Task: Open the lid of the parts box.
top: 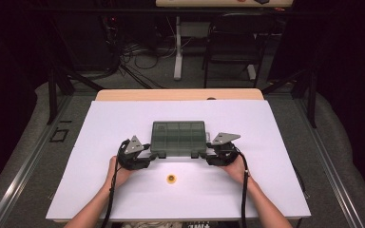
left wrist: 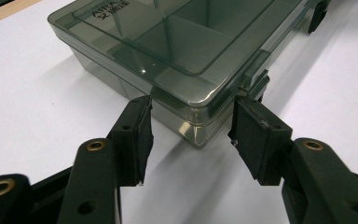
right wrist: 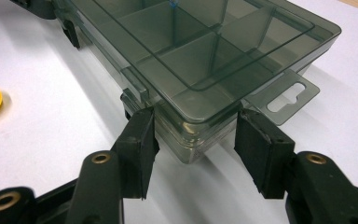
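The smoky compartment box (top: 178, 138) lies closed on the white table (top: 100, 190), its long axis running left to right. The left gripper (left wrist: 189, 140) and the right gripper (right wrist: 196, 140) each straddle a near corner (one per side), jaws about half open, pads touching or almost touching the corner walls; whether they press I cannot tell.

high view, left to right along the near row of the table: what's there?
Left hand → left gripper → box → right gripper → right hand. The yellow disc lies nearer, below the box, so it's left out of the order.
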Motion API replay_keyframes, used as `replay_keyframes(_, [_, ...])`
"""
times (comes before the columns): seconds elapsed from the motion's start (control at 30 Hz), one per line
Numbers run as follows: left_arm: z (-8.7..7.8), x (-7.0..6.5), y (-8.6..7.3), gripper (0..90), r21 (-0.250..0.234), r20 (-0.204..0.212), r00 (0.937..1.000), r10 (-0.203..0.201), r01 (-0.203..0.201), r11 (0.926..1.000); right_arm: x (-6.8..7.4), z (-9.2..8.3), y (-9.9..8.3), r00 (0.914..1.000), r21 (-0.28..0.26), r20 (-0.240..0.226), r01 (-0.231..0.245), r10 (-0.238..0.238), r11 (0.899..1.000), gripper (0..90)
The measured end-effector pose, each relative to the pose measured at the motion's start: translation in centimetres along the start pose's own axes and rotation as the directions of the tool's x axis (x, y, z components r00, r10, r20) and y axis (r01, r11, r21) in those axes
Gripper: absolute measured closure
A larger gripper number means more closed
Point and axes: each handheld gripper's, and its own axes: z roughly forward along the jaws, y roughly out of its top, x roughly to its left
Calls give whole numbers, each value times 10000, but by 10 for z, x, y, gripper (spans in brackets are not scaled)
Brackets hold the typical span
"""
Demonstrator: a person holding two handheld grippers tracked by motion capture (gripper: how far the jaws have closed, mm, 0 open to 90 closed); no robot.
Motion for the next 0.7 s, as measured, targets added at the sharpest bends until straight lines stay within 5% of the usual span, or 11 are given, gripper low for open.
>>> replay_keyframes(0.7, [-3,-1,1,508,-245,138,9997,-211,215,9995,0,-2,1,10000,-87,52,-6,7,10000,498])
